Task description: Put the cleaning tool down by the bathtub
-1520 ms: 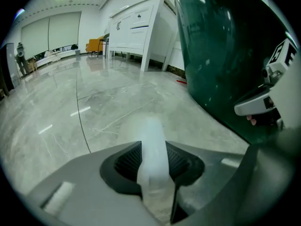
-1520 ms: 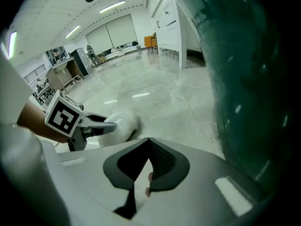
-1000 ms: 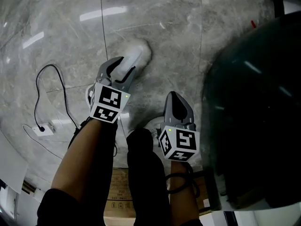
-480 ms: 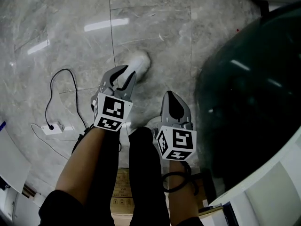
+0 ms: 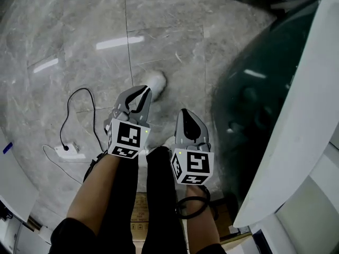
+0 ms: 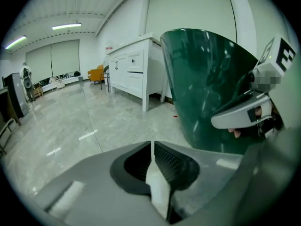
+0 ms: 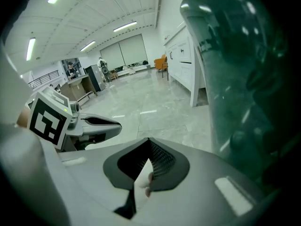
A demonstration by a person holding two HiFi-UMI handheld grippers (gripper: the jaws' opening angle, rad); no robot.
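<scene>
left gripper (image 5: 143, 92): held low over the floor, marker cube toward the person, tip pointing away; left of the right gripper and apart from it
left jaws: in the left gripper view they are drawn in to a narrow slit, with a thin pale sliver showing in it; what that sliver is cannot be told
right gripper (image 5: 185, 114): low beside the dark wall of the bathtub (image 5: 254, 99), a little nearer the person than the left one, tip pointing away
right jaws: in the right gripper view also narrow, almost together, with a small pale wedge in the slit that cannot be made out
white object (image 5: 155, 81): blurred, on or just over the floor past the left gripper's tip in the head view, left of the bathtub and apart from it; whether it is the cleaning tool, and whether it touches the gripper, cannot be told
bathtub: dark green and glossy with a broad white rim (image 5: 296, 105), filling the right side of the head view
floor (image 5: 175, 30): grey marble-look tiles, shiny, with streaks of reflected light
cable (image 5: 79, 102): black, looping on the tiles left of the left gripper, ending at a white plug block (image 5: 69, 149)
cabinet (image 6: 134, 69): white, standing on legs beyond the bathtub in the left gripper view
</scene>
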